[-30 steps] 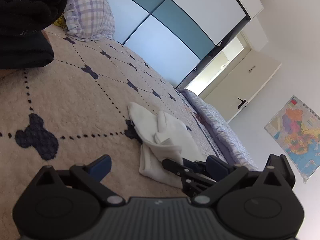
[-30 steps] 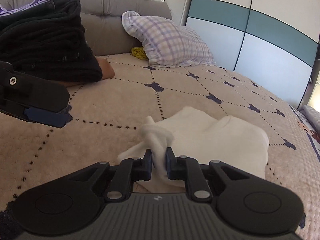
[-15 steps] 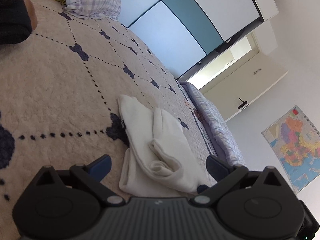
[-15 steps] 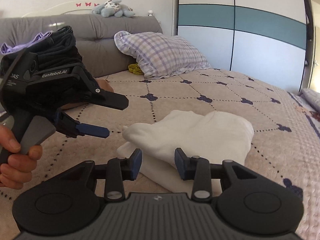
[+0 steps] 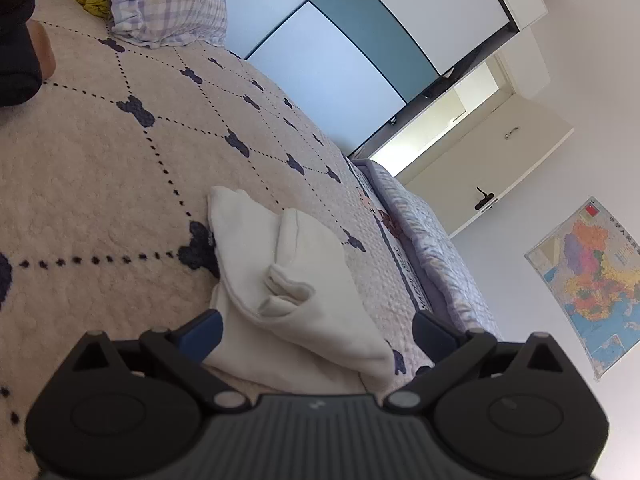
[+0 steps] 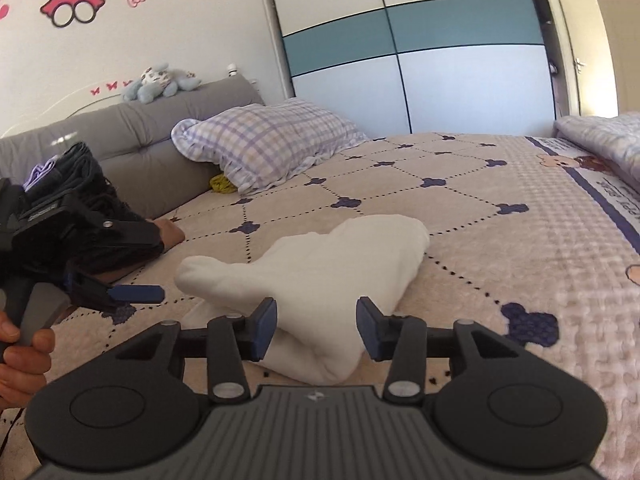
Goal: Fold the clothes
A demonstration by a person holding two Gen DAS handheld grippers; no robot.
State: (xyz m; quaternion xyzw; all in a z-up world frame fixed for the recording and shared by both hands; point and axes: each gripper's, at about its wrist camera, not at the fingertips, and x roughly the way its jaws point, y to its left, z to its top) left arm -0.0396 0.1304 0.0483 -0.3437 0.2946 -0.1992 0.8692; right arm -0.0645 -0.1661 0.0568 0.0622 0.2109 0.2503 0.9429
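Garment: a white folded cloth (image 6: 320, 264) lies on the beige blanket (image 6: 460, 200) with dark flower marks, mid-bed, its layers bunched into a soft roll.
Right gripper (image 6: 316, 328): jaws are opening; the near end of the cloth sits in the gap between the blue pads (image 6: 264, 326), which do not press on it.
Left gripper (image 5: 316, 332): jaws stand wide, one pad on each side of the cloth's near edge, nothing gripped; in the right wrist view it hangs at the left, above the blanket, apart from the cloth.
Hand (image 6: 20, 356): grips the left tool's handle at the frame's left edge.
Surroundings: a checked pillow (image 6: 272, 140) at the grey headboard (image 6: 132, 140), well beyond the cloth; dark folded clothes (image 6: 92, 196) stacked to the left.
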